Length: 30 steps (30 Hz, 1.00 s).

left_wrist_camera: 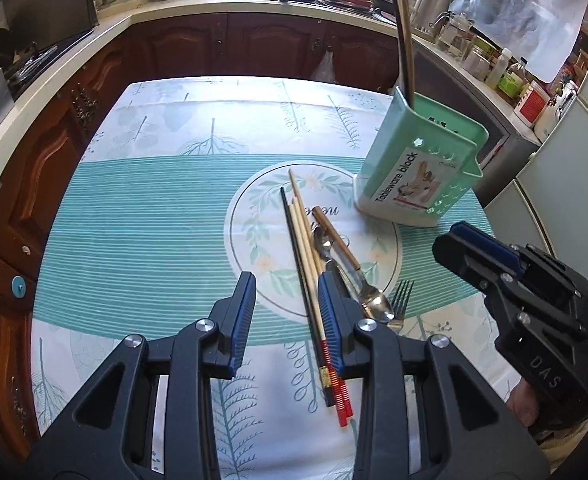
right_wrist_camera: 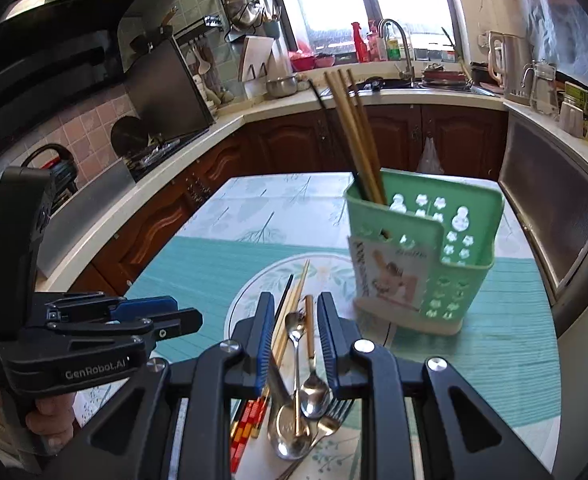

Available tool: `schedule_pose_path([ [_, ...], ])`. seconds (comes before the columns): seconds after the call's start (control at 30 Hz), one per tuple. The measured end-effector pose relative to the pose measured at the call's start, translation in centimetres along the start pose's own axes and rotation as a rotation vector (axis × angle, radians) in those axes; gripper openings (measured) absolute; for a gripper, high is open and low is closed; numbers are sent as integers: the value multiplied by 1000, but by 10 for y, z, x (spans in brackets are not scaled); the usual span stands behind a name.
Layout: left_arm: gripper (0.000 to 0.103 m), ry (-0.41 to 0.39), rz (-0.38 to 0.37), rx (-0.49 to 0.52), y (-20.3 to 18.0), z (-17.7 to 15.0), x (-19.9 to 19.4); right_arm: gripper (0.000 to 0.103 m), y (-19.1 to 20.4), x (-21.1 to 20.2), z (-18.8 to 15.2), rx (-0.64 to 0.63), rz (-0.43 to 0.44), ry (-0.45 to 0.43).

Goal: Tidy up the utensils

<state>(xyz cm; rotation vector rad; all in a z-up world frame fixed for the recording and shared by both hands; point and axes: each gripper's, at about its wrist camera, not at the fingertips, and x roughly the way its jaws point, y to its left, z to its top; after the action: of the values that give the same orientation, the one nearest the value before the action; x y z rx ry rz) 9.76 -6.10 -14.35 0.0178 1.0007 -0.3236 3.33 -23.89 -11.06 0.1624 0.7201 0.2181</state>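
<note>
- Black-framed left gripper [left_wrist_camera: 286, 312], blue pads: jaws parted, nothing between them, hovering above the table; right-hand pad just beside the chopstick bundle.
- Black right gripper [right_wrist_camera: 294, 340], blue pads: jaws parted and unclenched, poised over the utensil pile, gripping nothing.
- Red-banded chopsticks [left_wrist_camera: 336, 392], lying with plain wooden chopsticks [left_wrist_camera: 304, 224] and a dark one, bundled lengthwise on the cloth.
- Steel spoons [right_wrist_camera: 314, 394], two, bowls nearest the camera; gold-handled piece [right_wrist_camera: 309, 328] beside them; fork [left_wrist_camera: 401, 300] touching the spoon bowls.
- Patterned tablecloth [left_wrist_camera: 154, 208], teal stripes with a round leaf medallion under the pile.
- Green plastic utensil holder [right_wrist_camera: 446, 248], upright, labelled, perforated, just beyond the pile; brown chopsticks [right_wrist_camera: 354, 128] standing in its rear compartment.
- Dark wood cabinets [left_wrist_camera: 274, 48], pale counter, sink and window behind.
</note>
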Motion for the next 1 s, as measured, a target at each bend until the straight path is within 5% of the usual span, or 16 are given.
schedule_pose_path([
  [0.07,46,3,4,-10,4,-5,2,22,8,5,-8,-10,9,33],
  [0.13,51,8,-4,-39,12,-12,5,22,10,10,-10,-4,10,61],
  [0.6,51,89,156,-45,32,-38,35,22,25,41,-22,29,-27,239],
  [1.0,51,141,135,-137,72,-54,46,22,57,68,-31,-22,11,356],
])
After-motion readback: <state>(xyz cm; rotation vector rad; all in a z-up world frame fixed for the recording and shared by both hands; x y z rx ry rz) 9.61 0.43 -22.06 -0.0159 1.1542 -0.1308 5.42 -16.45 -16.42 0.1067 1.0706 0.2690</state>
